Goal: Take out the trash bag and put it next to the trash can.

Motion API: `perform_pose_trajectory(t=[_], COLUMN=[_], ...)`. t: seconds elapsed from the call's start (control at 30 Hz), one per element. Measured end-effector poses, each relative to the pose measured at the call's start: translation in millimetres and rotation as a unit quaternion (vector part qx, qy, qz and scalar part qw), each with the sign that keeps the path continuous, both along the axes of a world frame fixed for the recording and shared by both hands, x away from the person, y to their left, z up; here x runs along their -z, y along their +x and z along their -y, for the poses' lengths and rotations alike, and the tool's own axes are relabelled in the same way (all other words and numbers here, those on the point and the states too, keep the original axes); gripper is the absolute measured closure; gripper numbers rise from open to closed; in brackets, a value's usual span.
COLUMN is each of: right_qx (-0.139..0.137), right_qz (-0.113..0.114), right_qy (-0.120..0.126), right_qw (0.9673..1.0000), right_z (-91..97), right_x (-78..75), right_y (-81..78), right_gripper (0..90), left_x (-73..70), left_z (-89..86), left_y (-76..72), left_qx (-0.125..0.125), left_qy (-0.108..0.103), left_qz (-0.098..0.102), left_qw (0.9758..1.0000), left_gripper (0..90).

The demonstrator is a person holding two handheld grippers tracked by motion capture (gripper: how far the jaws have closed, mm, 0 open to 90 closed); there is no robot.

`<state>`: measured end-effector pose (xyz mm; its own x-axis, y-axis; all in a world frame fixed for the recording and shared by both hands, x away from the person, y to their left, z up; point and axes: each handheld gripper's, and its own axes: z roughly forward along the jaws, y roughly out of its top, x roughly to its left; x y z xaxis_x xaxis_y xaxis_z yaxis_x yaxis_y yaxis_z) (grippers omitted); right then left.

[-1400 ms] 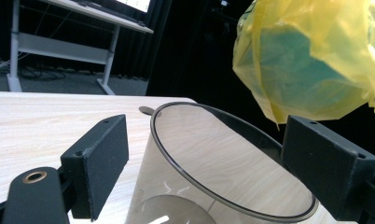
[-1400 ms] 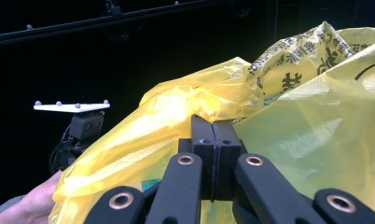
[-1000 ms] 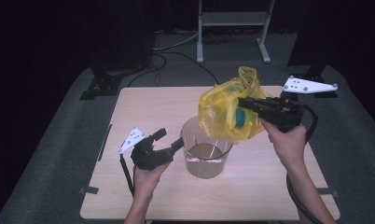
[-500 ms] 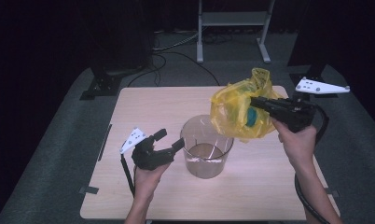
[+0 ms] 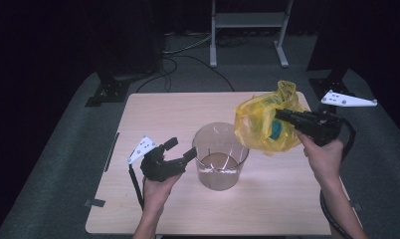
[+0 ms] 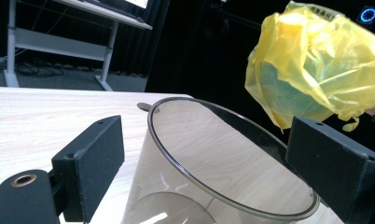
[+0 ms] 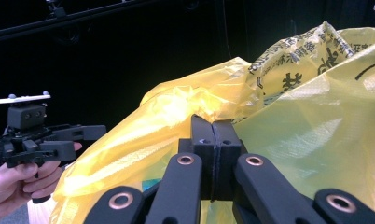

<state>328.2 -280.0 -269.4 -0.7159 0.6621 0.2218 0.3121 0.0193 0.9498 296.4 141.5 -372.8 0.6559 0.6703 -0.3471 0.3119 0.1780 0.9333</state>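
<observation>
1. Nearest me, the left gripper (image 5: 177,149) sits low on the table (image 5: 153,114), jaws spread wide and holding nothing. From its own view the 2 pads flank the near wall of the clear container (image 6: 223,172), apparently without touching it.
2. The clear container (image 5: 221,155) stands upright near the middle of the table, at about 3 o'clock from the left gripper. Its bottom looks bare apart from a brownish tint, so I judge that nothing has gone in.
3. Farther off, at roughly 2 o'clock from the container, the right gripper (image 5: 280,115) holds the yellow bag (image 5: 261,123) up in the air, jaws pinched tight on the plastic. Its own view shows the 2 pads pressed together on a fold of the yellow bag (image 7: 316,121).
4. The bag hangs beside and above the container's rim, not over its mouth. Something teal shows through the film.
5. My read: the bag is lifted and gripped, the container is ready to be steadied. Carrying the bag over the opening and lowering it in is left.
</observation>
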Motion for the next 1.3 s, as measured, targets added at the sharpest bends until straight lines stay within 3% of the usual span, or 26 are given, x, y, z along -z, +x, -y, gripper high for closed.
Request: perform_pose_trajectory(t=[1.3], right_qx=[0.039], right_qz=[-0.055], right_qy=[0.011], right_qw=[0.9977], right_z=[34.7], right_x=[57.4], right_y=[6.7], right_gripper=[90.0], left_x=[-1.2], left_z=[0.8], left_y=[4.5], left_qx=[0.001], left_qy=[-0.004], left_qz=[0.000], left_qw=[1.0000], left_gripper=[9.8])
